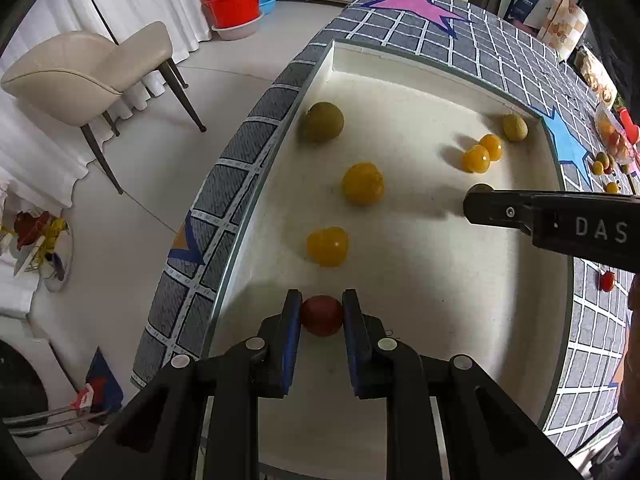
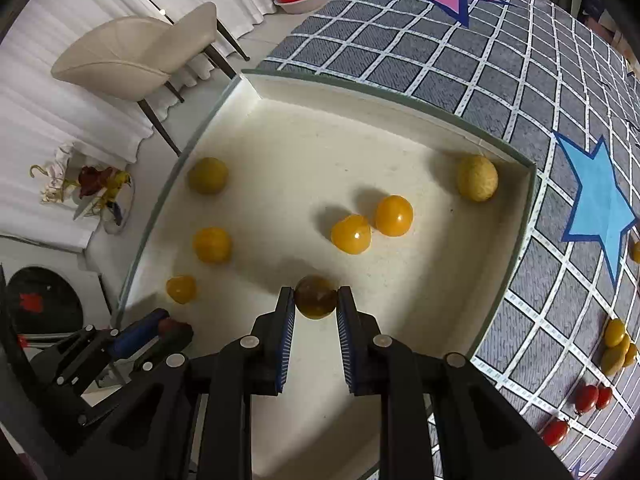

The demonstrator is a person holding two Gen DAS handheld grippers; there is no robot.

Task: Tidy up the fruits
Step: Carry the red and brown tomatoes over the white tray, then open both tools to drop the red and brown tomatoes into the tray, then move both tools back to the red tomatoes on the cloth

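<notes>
A white tray (image 1: 400, 60) with a green rim lies on the checked table and holds several yellow and green fruits. My left gripper (image 1: 322, 308) is shut on a small red tomato (image 1: 322, 316) just over the tray's near part. My right gripper (image 2: 316, 300) is shut on a dark olive-brown fruit (image 2: 315, 297) above the tray floor. In the left wrist view the right gripper (image 1: 476, 204) reaches in from the right, its fruit (image 1: 482, 188) peeking over the finger. In the right wrist view the left gripper (image 2: 160, 330) shows low on the left with the red tomato (image 2: 168, 324).
Loose yellow fruits (image 2: 616, 344) and red tomatoes (image 2: 588, 398) lie on the checked cloth right of the tray (image 2: 524, 216). A beige chair (image 1: 88, 68) stands on the floor beyond the table edge. Red and pink basins (image 1: 236, 4) sit farther back. Bags (image 1: 560, 20) crowd the table's far right.
</notes>
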